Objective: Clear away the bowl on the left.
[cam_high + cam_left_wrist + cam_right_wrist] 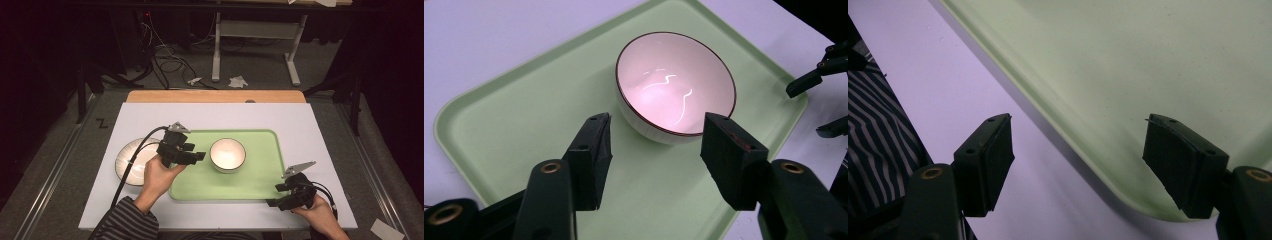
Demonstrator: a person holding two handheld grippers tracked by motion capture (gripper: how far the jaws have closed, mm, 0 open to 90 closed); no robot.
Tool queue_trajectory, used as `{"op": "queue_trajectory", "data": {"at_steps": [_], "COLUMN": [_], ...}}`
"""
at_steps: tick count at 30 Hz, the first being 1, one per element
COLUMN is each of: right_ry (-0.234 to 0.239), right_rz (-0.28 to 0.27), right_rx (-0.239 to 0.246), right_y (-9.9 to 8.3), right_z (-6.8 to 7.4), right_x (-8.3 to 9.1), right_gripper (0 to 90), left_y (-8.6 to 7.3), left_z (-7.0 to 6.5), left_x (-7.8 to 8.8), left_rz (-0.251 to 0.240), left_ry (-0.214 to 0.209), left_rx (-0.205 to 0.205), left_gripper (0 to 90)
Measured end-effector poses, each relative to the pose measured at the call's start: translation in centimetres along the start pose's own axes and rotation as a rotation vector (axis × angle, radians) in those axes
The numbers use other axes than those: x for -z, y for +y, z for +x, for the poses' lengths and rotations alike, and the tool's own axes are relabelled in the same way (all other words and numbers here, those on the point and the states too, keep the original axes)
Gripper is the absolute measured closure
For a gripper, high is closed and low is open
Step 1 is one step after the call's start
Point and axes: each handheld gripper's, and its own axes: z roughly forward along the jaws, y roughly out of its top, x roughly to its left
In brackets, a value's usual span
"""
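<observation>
Hovering wide-jawed, left gripper [654, 131] faces bowl [675, 82]; right gripper [1078, 131] gapes at tray [1148, 60] corner.

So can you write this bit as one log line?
left gripper: open, near bowl | right gripper: open, at tray corner | bowl: on tray | plate: left of tray

no readable text, labels, brands or numbers anywhere, only a black Z-shaped mark [102, 123] on the floor

Pale green tray [260, 150]; white bowl [228, 154], dark red rim; black grippers; striped dark sleeve [127, 222].
</observation>
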Motion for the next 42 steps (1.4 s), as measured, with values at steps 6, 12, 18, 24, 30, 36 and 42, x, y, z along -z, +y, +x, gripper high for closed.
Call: {"op": "queue_trajectory", "data": {"at_steps": [6, 12, 18, 24, 30, 36, 42], "right_ry": [-0.002, -0.002, 0.001, 0.0, -0.001, 0.0, -0.003], "right_rz": [0.004, 0.004, -0.001, 0.001, 0.0, 0.001, 0.002], "right_rx": [0.023, 0.008, 0.004, 0.001, 0.004, 0.001, 0.0], "right_y": [0.0, 0.0, 0.0, 0.0, 0.0, 0.0, 0.0], "right_z": [-0.1, 0.0, 0.0, 0.0, 0.0, 0.0, 0.0], "right_x": [0.0, 0.0, 0.0, 0.0, 0.0, 0.0, 0.0], "right_gripper": [29.5, 29.5, 29.5, 29.5, 29.5, 29.5, 29.4], "left_y": [-0.3, -1.0, -1.7, -2.1, -2.5, -2.8, -3.2], "left_z": [-0.2, 0.1, 0.3, 0.2, 0.1, 0.1, 0.1], "left_x": [0.1, 0.7, 1.3, 1.5, 1.7, 1.7, 1.9], "left_rz": [0.005, -0.003, -0.006, -0.014, -0.013, -0.007, -0.008], "left_ry": [0.0, -0.004, -0.009, -0.01, -0.012, -0.015, -0.019], "left_rx": [-0.006, 0.015, 0.023, 0.036, 0.038, 0.039, 0.046], "left_gripper": [46.1, 46.3, 46.1, 46.0, 45.8, 45.7, 45.6]}}
